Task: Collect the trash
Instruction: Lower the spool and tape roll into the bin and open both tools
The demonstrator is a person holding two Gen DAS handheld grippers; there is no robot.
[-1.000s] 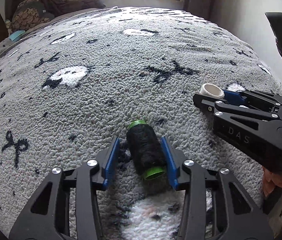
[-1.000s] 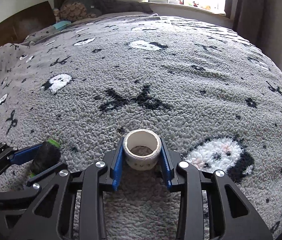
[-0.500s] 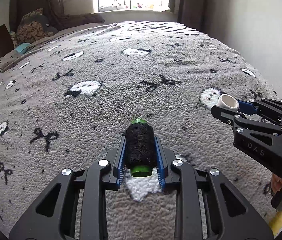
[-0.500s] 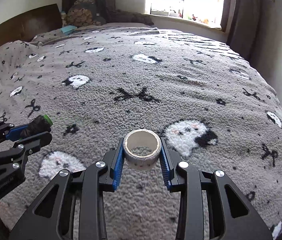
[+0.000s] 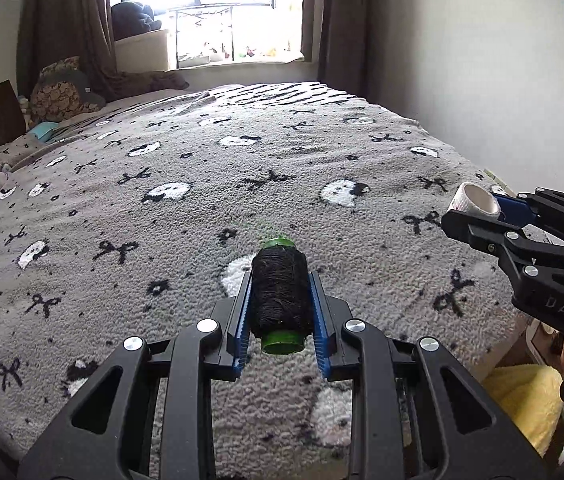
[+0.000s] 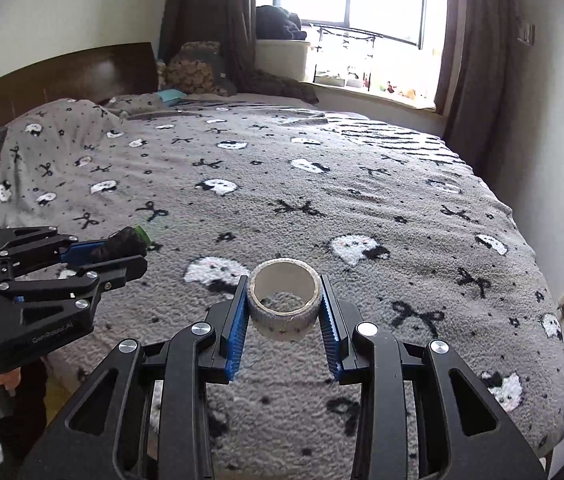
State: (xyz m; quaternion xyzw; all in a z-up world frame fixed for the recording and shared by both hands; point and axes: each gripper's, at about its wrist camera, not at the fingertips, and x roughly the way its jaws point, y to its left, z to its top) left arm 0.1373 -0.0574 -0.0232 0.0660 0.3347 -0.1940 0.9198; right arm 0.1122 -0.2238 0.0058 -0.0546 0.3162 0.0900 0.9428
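Note:
My left gripper (image 5: 280,300) is shut on a spool of black thread with green ends (image 5: 280,294) and holds it in the air above the grey patterned blanket (image 5: 185,216). My right gripper (image 6: 284,304) is shut on a white tape roll (image 6: 284,300), also held above the bed. The right gripper and its tape roll (image 5: 476,199) show at the right of the left wrist view. The left gripper with the spool (image 6: 125,242) shows at the left of the right wrist view.
The bed fills most of both views, with a dark headboard (image 6: 57,76) and pillows (image 5: 61,92) at the far left. A window (image 5: 209,4) and curtains stand behind. A white wall (image 5: 482,60) runs along the right. A yellow towel (image 5: 522,400) lies below the bed's near edge.
Both grippers have lifted up and back from the blanket with their objects. The left gripper closed on the spool, which lay on the blanket a second ago.

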